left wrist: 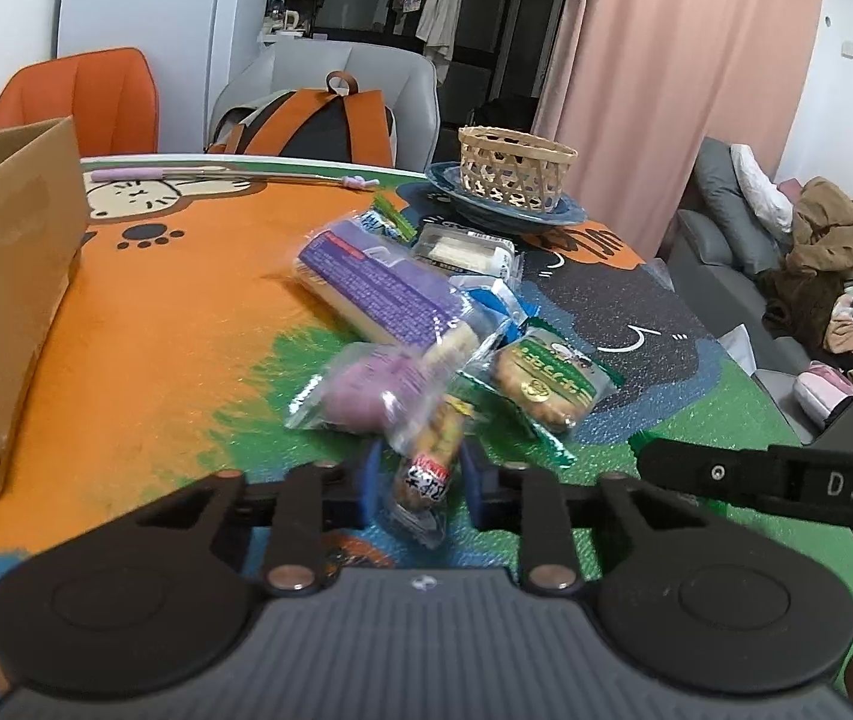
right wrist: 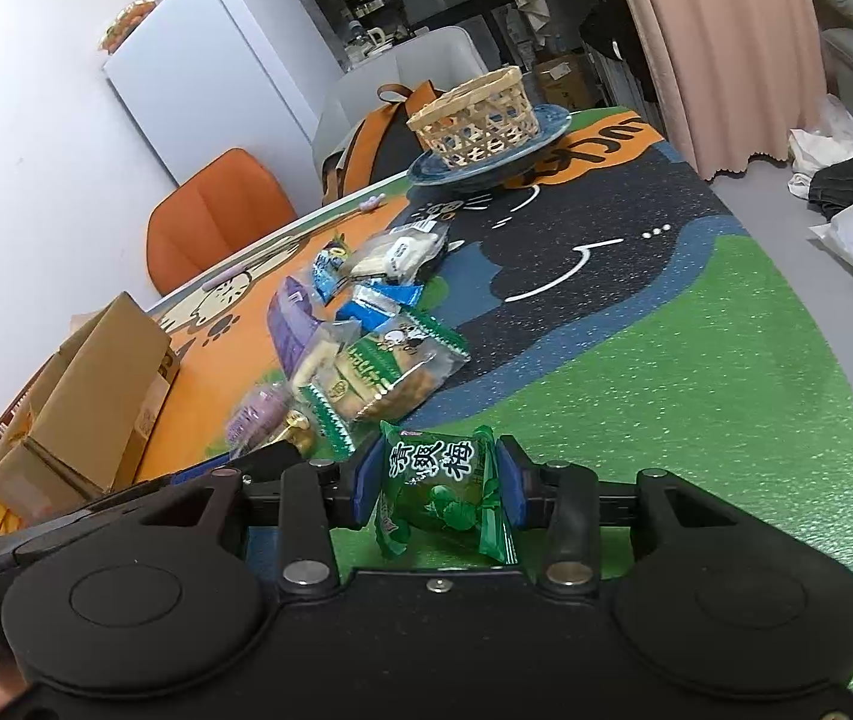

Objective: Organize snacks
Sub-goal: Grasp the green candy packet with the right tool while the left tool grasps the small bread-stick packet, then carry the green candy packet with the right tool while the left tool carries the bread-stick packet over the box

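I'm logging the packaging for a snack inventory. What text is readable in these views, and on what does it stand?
"清爽梅": green packet in the right gripper.
"DAS": black arm of the right gripper, seen from the left wrist.
Purple pack, green biscuit packet, and the small snack in the left gripper: print too blurred to read.

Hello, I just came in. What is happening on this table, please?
A person is sorting snacks with a pair of tongs in each hand. The left tongs are shut on a small clear-wrapped snack at the near edge of the snack pile. The right tongs hold a green plum candy packet. A cardboard box stands at the left, and a woven basket sits on a blue plate at the far side.
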Demonstrator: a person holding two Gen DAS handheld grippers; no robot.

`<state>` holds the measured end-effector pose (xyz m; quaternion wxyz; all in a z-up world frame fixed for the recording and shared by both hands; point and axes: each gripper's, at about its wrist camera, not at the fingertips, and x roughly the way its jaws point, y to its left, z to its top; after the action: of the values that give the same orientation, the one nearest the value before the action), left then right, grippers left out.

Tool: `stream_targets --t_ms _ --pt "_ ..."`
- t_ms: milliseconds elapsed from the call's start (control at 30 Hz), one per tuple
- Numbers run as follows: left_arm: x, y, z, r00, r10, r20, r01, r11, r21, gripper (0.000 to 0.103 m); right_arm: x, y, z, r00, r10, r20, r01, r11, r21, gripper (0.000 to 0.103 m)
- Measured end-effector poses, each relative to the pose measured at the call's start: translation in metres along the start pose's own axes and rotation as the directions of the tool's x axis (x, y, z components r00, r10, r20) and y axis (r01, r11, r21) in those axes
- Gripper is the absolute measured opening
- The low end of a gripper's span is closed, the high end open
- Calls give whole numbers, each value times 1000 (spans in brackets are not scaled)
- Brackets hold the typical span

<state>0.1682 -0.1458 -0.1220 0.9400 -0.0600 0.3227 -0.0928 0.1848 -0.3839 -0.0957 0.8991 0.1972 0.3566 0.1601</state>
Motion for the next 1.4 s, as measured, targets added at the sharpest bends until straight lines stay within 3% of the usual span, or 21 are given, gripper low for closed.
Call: stream_targets --t_ms 300,867,1400 --pt "-18 19 -1 1000 -9 5 10 998 -61 19 2 23 -3 999 33 -3 -33 999 -27 40" --pt "-69 48 16 993 4 119 10 994 -111 19 -2 64 1 996 87 20 -85 994 -74 39" --pt "-113 65 39 974 38 223 -12 993 -118 19 -7 113 16 986 156 53 -147 978 -149 39"
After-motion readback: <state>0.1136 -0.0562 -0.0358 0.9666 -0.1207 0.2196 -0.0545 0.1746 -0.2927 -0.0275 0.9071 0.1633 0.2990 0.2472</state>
